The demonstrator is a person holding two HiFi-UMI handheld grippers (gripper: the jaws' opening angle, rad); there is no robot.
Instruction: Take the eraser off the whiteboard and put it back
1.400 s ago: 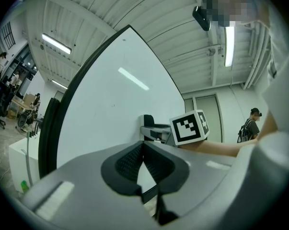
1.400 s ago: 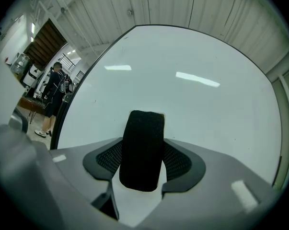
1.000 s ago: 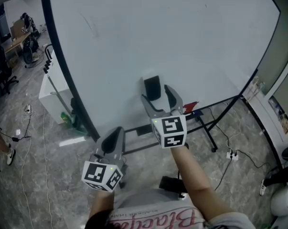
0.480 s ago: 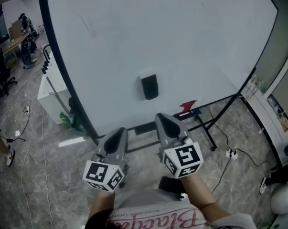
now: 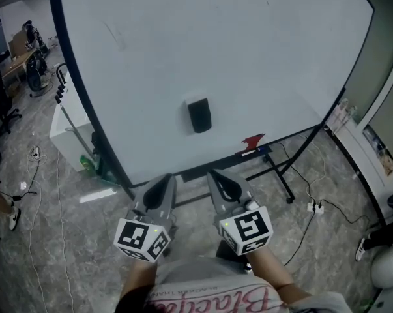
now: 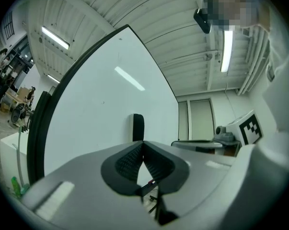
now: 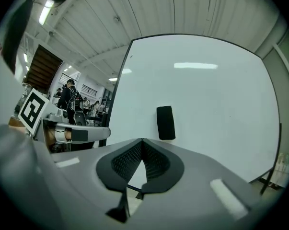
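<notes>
A: The right tongs have pulled back from the whiteboard. A second ago they stood wide around the eraser; now they sit low beside the left tongs, well apart from it.

B: Are they holding anything?

A: No. Their own view shows the pads pressed together with nothing between them. The left tongs are the same, closed tight and empty.

B: So where is the eraser?

A: It sits upright on the board face, low and near the middle, with nothing touching it. I judge the put-back is done and the task is at its end.

B: What else is around?

A: There is a small red thing at the board's bottom edge, perhaps a marker, but it is too small to be sure. I also see the stand legs, a power strip with its cable on the floor, and a white cabinet to the left. Nothing stands between the tongs and the eraser.
</notes>
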